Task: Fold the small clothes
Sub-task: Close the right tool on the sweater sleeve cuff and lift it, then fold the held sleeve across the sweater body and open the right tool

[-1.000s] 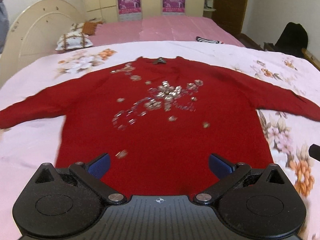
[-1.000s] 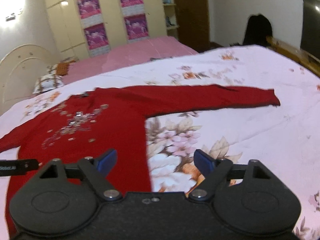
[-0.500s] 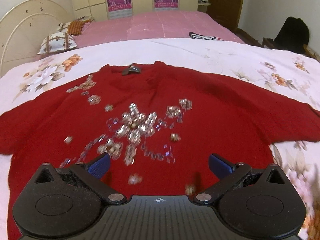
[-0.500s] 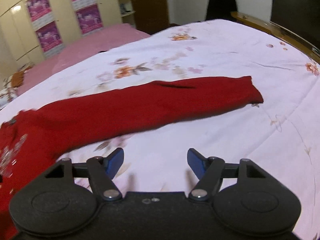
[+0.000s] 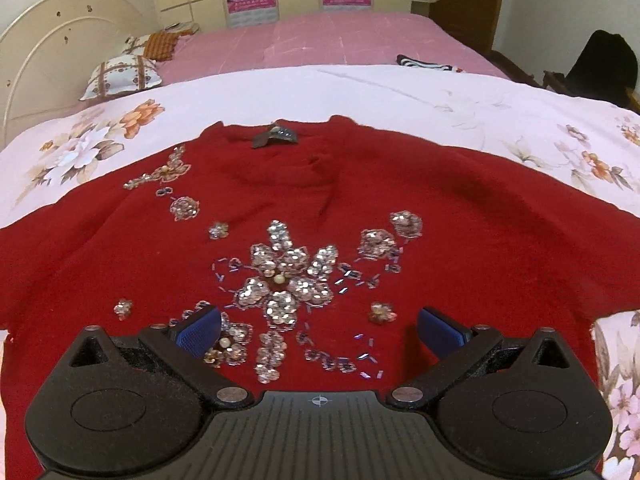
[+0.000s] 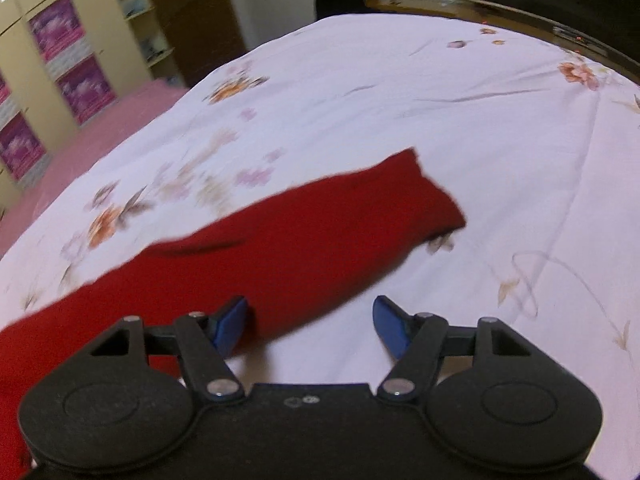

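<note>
A red sweater (image 5: pixel 400 200) with silver sequin flowers (image 5: pixel 288 276) lies flat, front up, on a white floral bedspread (image 5: pixel 280 92), collar and label (image 5: pixel 274 136) at the far side. My left gripper (image 5: pixel 320 330) is open and empty, low over the sweater's chest. In the right wrist view the sweater's right sleeve (image 6: pixel 304 240) stretches out to its cuff (image 6: pixel 432 196). My right gripper (image 6: pixel 310 326) is open and empty, just above the sleeve's near edge.
A pink bed (image 5: pixel 320 40) with pillows (image 5: pixel 120 76) and a striped item (image 5: pixel 424 62) lies beyond the bedspread. A cream headboard (image 5: pixel 48 48) is at the left, wardrobes at the back. A wooden bed edge (image 6: pixel 500 12) and a dark bag (image 5: pixel 600 60) are at the right.
My left gripper has moved forward over the sweater from its hem to its chest. My right gripper has swung right and forward along the sleeve towards the cuff.
</note>
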Demonstrator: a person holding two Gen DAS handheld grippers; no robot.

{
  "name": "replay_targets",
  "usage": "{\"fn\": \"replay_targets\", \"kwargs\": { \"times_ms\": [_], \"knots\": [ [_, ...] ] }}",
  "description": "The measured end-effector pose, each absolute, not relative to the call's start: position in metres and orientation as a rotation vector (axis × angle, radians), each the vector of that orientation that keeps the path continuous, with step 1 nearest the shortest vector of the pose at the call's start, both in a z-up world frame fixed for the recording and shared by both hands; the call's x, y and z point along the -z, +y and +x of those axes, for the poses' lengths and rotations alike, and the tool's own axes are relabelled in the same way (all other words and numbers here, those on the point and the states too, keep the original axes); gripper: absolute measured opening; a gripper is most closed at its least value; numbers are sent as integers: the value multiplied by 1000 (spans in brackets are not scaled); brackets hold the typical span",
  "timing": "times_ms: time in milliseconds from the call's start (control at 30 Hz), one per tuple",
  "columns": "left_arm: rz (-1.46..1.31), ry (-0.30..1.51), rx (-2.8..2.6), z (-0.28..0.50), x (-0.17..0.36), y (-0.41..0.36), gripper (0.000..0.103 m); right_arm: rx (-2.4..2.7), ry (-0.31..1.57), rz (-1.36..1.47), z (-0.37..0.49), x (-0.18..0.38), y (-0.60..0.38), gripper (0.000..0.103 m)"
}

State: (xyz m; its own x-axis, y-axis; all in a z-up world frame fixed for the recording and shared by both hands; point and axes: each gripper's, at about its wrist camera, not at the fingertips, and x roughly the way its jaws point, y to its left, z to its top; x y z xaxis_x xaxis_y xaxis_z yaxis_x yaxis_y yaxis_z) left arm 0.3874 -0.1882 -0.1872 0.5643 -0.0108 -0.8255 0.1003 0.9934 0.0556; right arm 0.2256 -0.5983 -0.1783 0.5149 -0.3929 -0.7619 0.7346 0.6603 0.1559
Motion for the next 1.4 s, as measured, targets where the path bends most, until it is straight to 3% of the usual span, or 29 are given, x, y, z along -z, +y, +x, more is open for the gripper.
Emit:
{"fn": "replay_targets", "kwargs": {
  "times_ms": [67, 133, 200, 433, 600, 800, 867, 900, 933, 1067, 1167, 1367, 1400],
  "knots": [
    [96, 974, 67, 389, 188, -185, 103, 738, 736, 488, 229, 180, -606, 50],
    [82, 977, 71, 390, 188, -181, 103, 753, 711, 470, 232, 181, -610, 24],
    [62, 972, 78, 390, 186, -175, 103, 743, 697, 459, 234, 181, -612, 8],
    [-5, 937, 89, 391, 170, -147, 103, 563, 592, 262, 250, 139, -550, 7],
    [-104, 927, 94, 392, 155, -104, 103, 242, 550, 177, 285, 104, -441, 7],
    [-242, 931, 121, 392, 159, -49, 103, -101, 638, 175, 324, 123, -298, 8],
    [-276, 950, 138, 393, 167, -37, 103, -161, 694, 179, 334, 141, -263, 21],
    [-296, 966, 152, 394, 170, -34, 103, -168, 746, 153, 341, 153, -248, 33],
    [-315, 980, 172, 395, 174, -32, 103, -169, 789, 133, 346, 161, -238, 36],
    [-347, 1017, 263, 402, 189, -41, 103, -159, 783, 106, 332, 158, -239, 37],
    [-374, 1035, 316, 410, 198, -60, 103, -43, 738, 68, 315, 144, -268, 50],
    [-379, 993, 314, 420, 212, -88, 102, 124, 759, 84, 286, 156, -316, 50],
    [-373, 981, 315, 419, 212, -92, 94, 139, 763, 92, 280, 161, -321, 50]
  ]
}}
